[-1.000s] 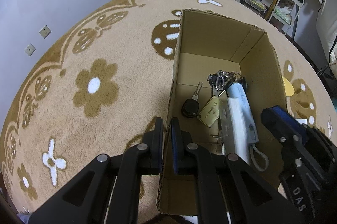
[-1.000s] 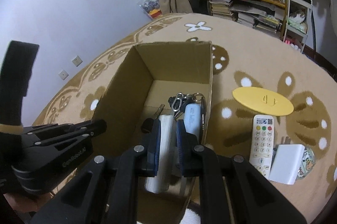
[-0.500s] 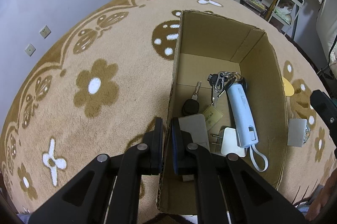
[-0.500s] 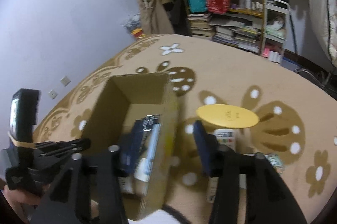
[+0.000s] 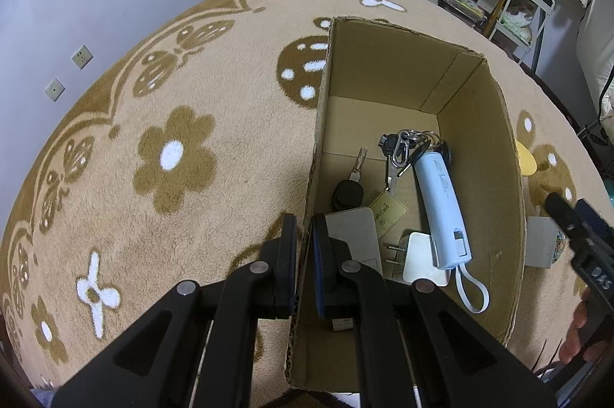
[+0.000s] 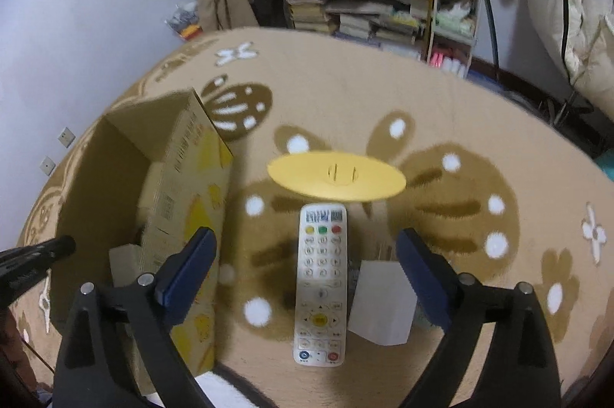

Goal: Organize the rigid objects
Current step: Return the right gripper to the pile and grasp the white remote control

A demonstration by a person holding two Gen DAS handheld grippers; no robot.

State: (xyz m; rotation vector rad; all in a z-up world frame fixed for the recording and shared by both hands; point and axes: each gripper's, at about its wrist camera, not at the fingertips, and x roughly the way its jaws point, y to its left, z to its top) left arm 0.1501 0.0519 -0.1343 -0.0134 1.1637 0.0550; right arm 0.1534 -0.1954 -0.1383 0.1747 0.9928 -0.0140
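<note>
R gripper (image 6: 305, 270) jaws just opened wide, empty; remote (image 6: 320, 283) lies between, below. L gripper (image 5: 304, 254) clamps box wall (image 5: 312, 178).

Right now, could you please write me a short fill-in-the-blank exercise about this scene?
1. The left gripper is clamped on the wall of the ____.
2. The remote lies on the rug just below a flat disc coloured ____.
3. The jaws of the right gripper stand ____, with nothing held.
4. The keys lie ____ the box.

Missing words: box; yellow; open; inside
</note>
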